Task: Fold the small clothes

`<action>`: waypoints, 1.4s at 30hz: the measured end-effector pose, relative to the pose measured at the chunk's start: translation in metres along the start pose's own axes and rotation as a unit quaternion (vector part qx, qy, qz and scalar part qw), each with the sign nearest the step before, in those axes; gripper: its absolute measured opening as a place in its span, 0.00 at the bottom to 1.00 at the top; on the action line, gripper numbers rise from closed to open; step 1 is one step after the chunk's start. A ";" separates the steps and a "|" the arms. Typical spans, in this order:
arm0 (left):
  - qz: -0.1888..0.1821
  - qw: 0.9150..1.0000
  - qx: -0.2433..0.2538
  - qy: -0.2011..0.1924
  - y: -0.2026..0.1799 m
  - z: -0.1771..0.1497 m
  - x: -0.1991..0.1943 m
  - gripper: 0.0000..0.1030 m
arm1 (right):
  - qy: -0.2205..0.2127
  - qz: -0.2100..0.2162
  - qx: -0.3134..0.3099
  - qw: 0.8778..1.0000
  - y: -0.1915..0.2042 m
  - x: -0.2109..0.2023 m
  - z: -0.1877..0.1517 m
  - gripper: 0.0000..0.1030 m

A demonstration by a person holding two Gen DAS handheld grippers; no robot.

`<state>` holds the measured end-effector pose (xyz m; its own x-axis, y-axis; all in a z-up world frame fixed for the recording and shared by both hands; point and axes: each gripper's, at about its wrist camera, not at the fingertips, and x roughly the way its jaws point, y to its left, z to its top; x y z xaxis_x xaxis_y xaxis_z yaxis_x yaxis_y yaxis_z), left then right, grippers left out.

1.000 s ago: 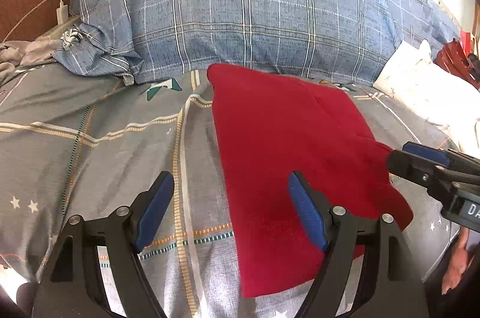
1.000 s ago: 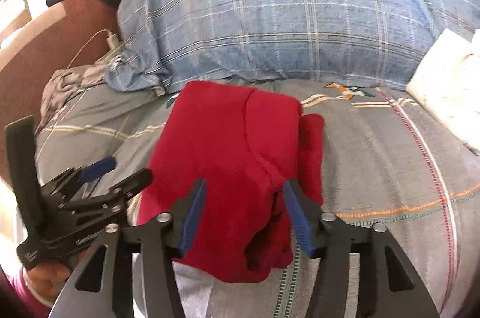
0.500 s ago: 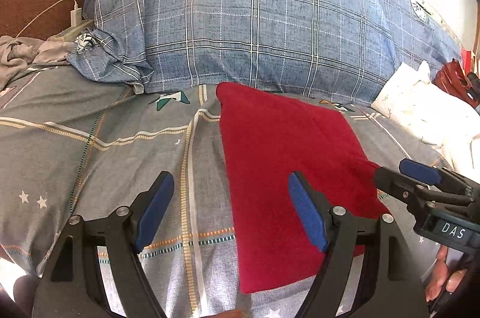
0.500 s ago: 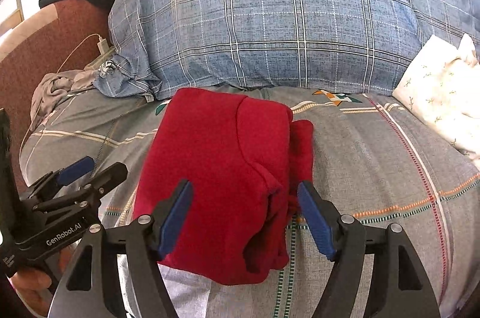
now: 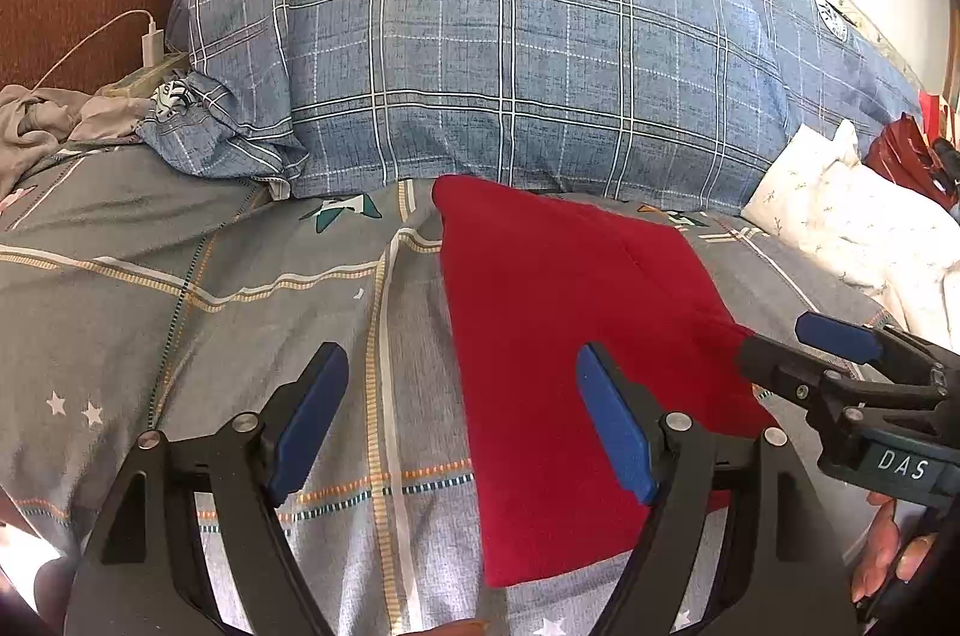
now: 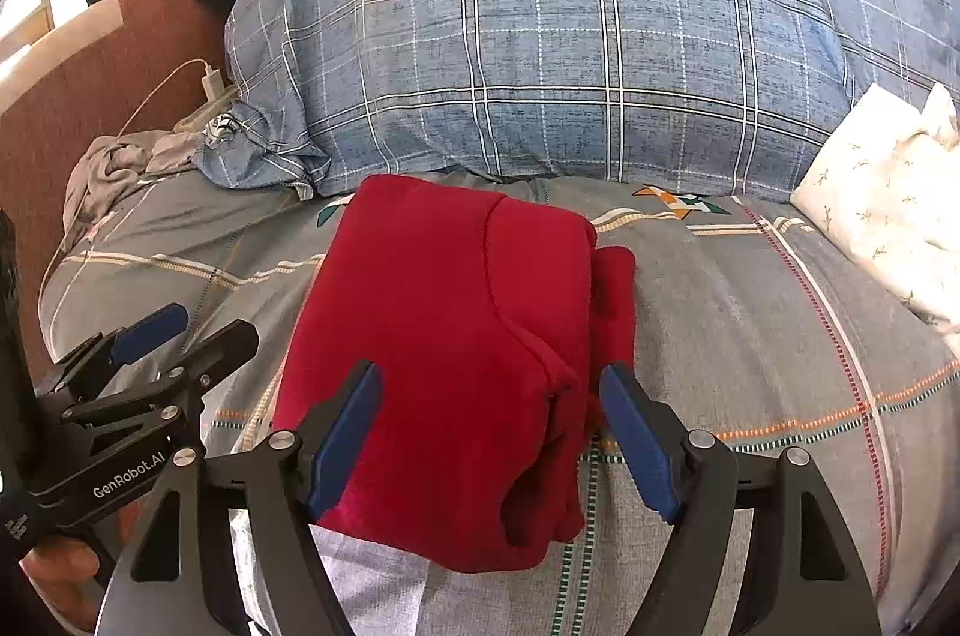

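Grey bed [image 6: 750,336] carries a folded red garment [image 6: 456,336], quilt [image 6: 570,54] at twelve o'clock. Right gripper [image 6: 489,432], jaws just widened, straddles its near edge, apparently releasing the fold. Left gripper [image 5: 462,420] hangs spread, empty.

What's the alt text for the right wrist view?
A folded red garment lies on a grey patterned bedsheet, with the open right gripper above its near edge, holding nothing. The left gripper is at lower left; a blue plaid pillow lies behind.
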<state>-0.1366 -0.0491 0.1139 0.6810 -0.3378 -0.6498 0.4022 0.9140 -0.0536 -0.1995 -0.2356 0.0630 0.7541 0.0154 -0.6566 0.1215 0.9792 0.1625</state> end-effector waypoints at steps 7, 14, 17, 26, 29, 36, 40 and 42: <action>0.002 1.000 -0.002 0.001 0.002 0.000 0.002 0.76 | 0.001 0.001 -0.003 1.000 0.002 0.002 0.001 0.75; 0.003 1.000 0.002 0.003 0.004 0.000 0.005 0.76 | 0.005 0.004 -0.009 1.000 0.005 0.005 0.002 0.75; 0.003 1.000 0.000 0.003 0.005 -0.001 0.006 0.76 | 0.005 0.005 -0.012 1.000 0.007 0.007 0.002 0.75; 0.003 1.000 0.002 0.008 0.006 -0.003 0.011 0.76 | 0.014 0.006 -0.009 1.000 0.007 0.013 0.000 0.75; 0.004 1.000 0.001 0.009 0.006 -0.004 0.012 0.76 | 0.014 0.006 -0.011 1.000 0.008 0.015 0.000 0.75; 0.004 1.000 -0.004 0.011 0.008 -0.004 0.015 0.76 | 0.020 0.008 -0.011 1.000 0.010 0.020 0.001 0.75; 0.003 1.000 -0.004 0.015 0.009 -0.005 0.018 0.76 | 0.023 0.008 -0.012 1.000 0.011 0.023 0.000 0.75; 0.003 1.000 -0.004 0.016 0.009 -0.005 0.019 0.76 | 0.024 0.007 -0.013 1.000 0.012 0.024 0.000 0.75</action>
<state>-0.1226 -0.0464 0.0974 0.6631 -0.3251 -0.6743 0.3926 0.9180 -0.0564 -0.1798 -0.2235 0.0498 0.7241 0.0384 -0.6886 0.0937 0.9837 0.1534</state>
